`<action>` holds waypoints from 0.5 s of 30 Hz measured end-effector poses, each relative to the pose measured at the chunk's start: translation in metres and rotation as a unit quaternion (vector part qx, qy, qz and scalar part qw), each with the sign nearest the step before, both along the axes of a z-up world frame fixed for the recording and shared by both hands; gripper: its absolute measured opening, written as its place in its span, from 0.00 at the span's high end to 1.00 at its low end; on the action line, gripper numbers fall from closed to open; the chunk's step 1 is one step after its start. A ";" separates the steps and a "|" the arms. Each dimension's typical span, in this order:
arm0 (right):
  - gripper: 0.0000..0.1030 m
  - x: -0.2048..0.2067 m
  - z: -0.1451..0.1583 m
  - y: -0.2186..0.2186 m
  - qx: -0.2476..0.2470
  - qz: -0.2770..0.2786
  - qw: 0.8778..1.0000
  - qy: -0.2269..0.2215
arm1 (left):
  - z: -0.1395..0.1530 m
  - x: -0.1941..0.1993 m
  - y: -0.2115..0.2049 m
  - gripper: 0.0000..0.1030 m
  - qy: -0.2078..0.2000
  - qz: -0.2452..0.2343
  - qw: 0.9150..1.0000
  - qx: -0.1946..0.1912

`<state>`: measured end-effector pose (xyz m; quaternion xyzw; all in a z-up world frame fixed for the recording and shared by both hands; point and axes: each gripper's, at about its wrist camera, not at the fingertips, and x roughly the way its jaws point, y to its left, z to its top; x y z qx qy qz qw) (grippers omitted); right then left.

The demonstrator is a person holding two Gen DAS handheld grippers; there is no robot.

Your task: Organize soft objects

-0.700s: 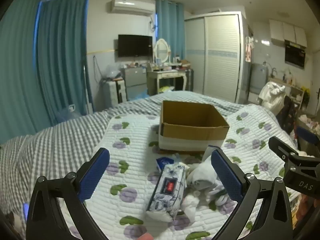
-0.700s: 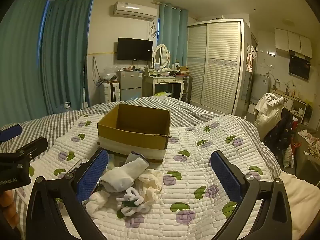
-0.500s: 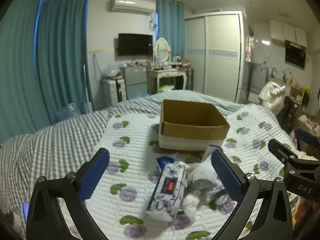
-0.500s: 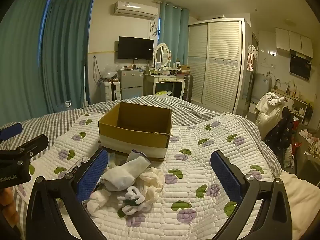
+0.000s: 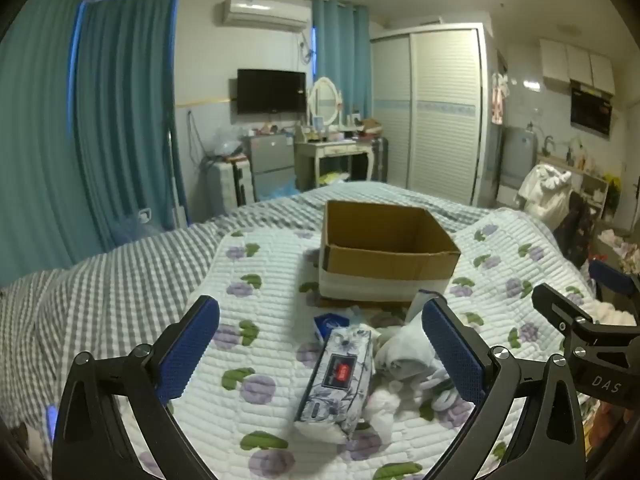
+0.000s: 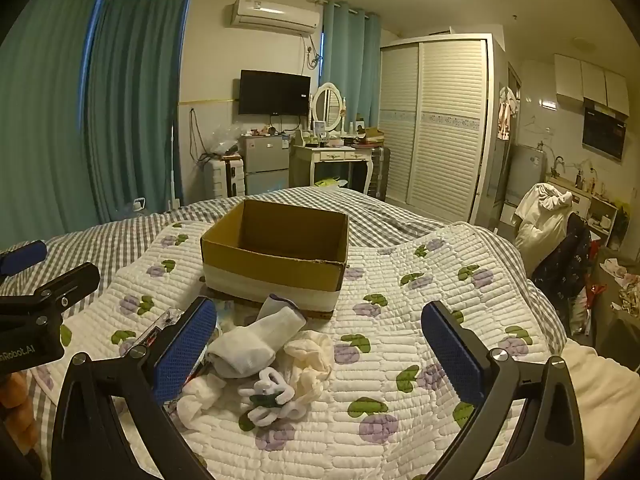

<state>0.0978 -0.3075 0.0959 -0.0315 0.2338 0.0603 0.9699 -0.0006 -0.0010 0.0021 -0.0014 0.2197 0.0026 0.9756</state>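
Both grippers, left gripper [image 5: 320, 348] and right gripper [image 6: 320, 344], spread, empty. White sock [image 6: 256, 340]: light, limp; pinch its bunched middle.

A brown cardboard box [image 6: 276, 256] sits open and upright on the quilt [image 6: 400, 320], a white band around its base. Just in front of it lies a heap: a rolled white sock [image 6: 256, 340], a crumpled cream cloth [image 6: 312, 356], a white looped scrunchie [image 6: 272, 396], and, leftmost, a flowered tissue pack [image 5: 340, 376] lying flat.
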 end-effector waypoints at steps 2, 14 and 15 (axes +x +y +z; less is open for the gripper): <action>0.00 0.001 -0.002 0.001 0.001 0.003 1.000 0.003 | 0.000 0.000 0.000 0.00 0.000 0.001 1.000 0.000; 0.00 0.003 -0.002 -0.001 0.002 0.004 1.000 0.007 | -0.001 -0.001 0.003 0.00 -0.001 0.001 1.000 0.000; 0.00 0.003 -0.002 -0.001 0.002 0.004 1.000 0.007 | -0.001 0.000 0.002 0.00 -0.001 0.001 1.000 0.000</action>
